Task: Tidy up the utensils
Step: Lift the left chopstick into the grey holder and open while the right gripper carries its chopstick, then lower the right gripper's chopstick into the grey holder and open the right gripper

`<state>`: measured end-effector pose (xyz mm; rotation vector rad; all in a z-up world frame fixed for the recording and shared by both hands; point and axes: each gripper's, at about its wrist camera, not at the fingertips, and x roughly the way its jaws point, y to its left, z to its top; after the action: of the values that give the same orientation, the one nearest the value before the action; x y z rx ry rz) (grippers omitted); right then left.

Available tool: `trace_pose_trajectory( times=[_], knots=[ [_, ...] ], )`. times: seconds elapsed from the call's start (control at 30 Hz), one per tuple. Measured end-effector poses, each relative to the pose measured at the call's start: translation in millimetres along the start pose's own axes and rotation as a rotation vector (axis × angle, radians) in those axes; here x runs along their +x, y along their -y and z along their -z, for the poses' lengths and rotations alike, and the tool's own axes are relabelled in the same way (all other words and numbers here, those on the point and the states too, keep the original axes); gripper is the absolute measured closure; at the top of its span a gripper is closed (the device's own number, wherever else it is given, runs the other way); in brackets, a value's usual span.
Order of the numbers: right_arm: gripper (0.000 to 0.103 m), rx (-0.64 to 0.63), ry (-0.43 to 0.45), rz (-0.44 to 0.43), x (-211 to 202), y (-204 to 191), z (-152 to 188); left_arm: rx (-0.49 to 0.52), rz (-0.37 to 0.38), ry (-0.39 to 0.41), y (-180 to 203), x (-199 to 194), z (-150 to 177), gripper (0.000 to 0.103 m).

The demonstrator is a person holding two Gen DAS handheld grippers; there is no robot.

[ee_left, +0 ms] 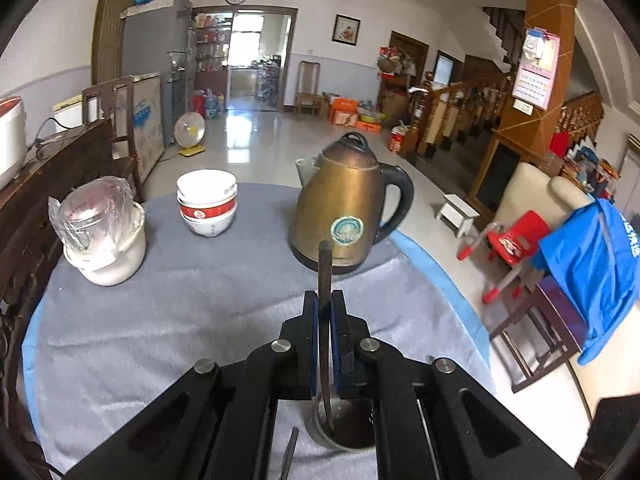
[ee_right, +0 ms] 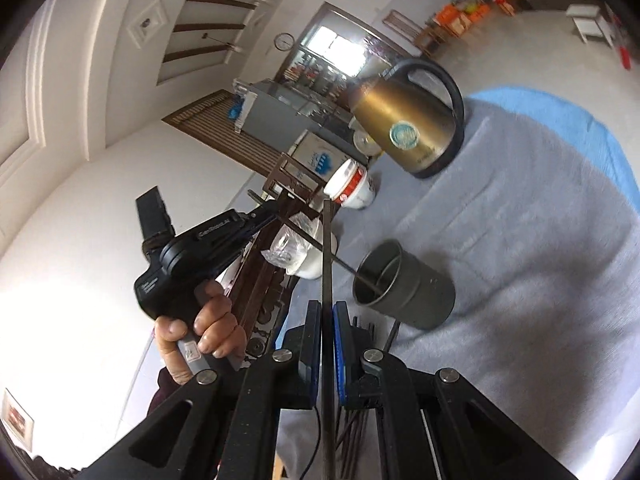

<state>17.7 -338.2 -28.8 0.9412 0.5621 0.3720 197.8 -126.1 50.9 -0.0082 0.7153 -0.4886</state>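
My left fingers [ee_left: 324, 300] clamp a dark thin chopstick [ee_left: 325, 280] dipping into the grey metal cylindrical holder [ee_right: 404, 292]; my right fingers [ee_right: 327, 312] clamp another dark chopstick [ee_right: 328, 248], kettle at one o'clock.

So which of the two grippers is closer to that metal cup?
Left. The left gripper has its chopstick tip inside the metal cup; the right gripper holds its chopstick beside it.

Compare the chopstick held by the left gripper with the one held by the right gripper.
The left gripper chopstick has its lower tip inside the metal cup; the right gripper chopstick is outside the cup. The left slants across the right wrist view, the right crosses it. Both are dark, thin and clamped.
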Motion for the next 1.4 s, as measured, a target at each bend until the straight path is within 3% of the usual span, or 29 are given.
trace_pose_trajectory(
  times=[0.17,0.3,0.37,0.5,0.7,0.9,1.0,1.2,1.27,1.33,1.37,1.4],
  knots=[
    [0.096,0.017,0.000,-0.013,8.8,-3.5,-0.7,-0.011,0.058,-0.030,-11.4,-10.8,8.7,0.094],
    [0.096,-0.027,-0.005,-0.015,16.2,-13.3,0.7,-0.036,0.185,-0.111,-19.1,-14.5,13.7,0.082],
    [0.096,-0.059,-0.008,-0.020,18.4,-20.2,3.5,-0.027,0.222,-0.121,-18.0,-20.7,17.6,0.080],
    [0.096,-0.122,-0.013,-0.032,21.3,-32.9,8.2,-0.012,0.291,-0.158,-10.7,-24.7,19.7,0.066],
    [0.096,-0.174,-0.003,-0.073,18.5,-43.9,12.1,-0.032,0.381,-0.259,-3.5,-15.1,16.5,0.059],
    [0.096,-0.201,0.003,-0.087,18.2,-48.4,13.1,-0.060,0.419,-0.311,4.0,-5.5,17.7,0.060],
    [0.096,-0.200,0.001,-0.089,20.1,-46.0,12.7,-0.057,0.420,-0.318,10.3,-3.8,16.6,0.087],
    [0.091,-0.168,0.020,-0.068,22.7,-33.6,9.2,-0.012,0.359,-0.266,23.8,-10.7,12.5,0.091],
    [0.091,-0.145,0.029,-0.045,21.2,-27.7,7.0,0.024,0.305,-0.217,29.3,-15.3,9.8,0.097],
    [0.081,-0.101,0.046,-0.028,15.9,-16.2,3.8,0.051,0.260,-0.178,34.0,-18.6,5.7,0.097],
    [0.063,-0.070,0.062,-0.024,10.9,-7.7,2.2,0.056,0.253,-0.164,35.6,-20.2,2.7,0.097],
    [0.034,-0.051,0.080,-0.015,5.8,-1.5,1.0,0.061,0.243,-0.149,36.8,-22.0,0.6,0.097]
  ],
)
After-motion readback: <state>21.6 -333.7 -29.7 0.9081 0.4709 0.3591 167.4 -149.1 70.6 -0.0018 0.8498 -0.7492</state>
